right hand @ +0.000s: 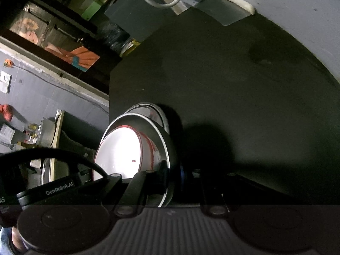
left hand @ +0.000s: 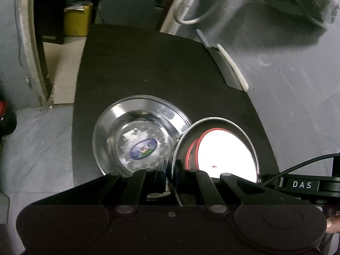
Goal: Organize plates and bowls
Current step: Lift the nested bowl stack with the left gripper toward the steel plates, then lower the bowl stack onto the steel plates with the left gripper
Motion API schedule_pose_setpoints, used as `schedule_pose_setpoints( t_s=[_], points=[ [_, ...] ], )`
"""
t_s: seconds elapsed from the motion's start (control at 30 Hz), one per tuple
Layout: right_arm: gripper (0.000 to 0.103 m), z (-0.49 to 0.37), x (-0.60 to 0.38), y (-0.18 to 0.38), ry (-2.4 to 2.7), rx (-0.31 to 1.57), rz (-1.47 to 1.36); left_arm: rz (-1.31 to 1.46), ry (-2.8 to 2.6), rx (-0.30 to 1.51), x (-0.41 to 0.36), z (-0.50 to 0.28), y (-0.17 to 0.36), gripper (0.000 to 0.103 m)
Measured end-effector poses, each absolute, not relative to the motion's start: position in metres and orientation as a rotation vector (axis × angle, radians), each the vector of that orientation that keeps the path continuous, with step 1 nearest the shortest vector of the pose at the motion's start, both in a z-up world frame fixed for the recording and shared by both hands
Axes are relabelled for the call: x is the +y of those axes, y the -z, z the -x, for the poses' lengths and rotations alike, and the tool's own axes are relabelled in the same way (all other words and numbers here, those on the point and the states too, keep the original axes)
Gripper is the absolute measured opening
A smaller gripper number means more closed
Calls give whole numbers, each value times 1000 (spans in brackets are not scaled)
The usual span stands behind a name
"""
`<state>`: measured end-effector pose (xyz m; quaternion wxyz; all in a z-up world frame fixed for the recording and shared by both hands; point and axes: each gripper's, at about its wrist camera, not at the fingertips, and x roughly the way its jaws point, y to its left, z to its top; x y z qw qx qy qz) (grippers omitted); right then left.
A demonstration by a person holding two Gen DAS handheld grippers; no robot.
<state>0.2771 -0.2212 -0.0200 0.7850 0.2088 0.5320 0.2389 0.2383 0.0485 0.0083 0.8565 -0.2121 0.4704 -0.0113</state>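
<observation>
The steel pan with a red-rimmed white bowl inside stands tilted on its edge, its opening facing the left side. The left gripper and the right gripper both clamp its rim. Just beside it, a steel plate lies flat near the front edge of the black mat, whose far part is bare.
</observation>
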Motion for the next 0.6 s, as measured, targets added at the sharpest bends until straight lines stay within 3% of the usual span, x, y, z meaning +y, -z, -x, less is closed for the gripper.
schedule_pose_setpoints(
  t_s=[0.6],
  points=[
    [14,-307,-171,14,-606,1193,-348,524,-91,957,84,-240,3,5]
  ],
)
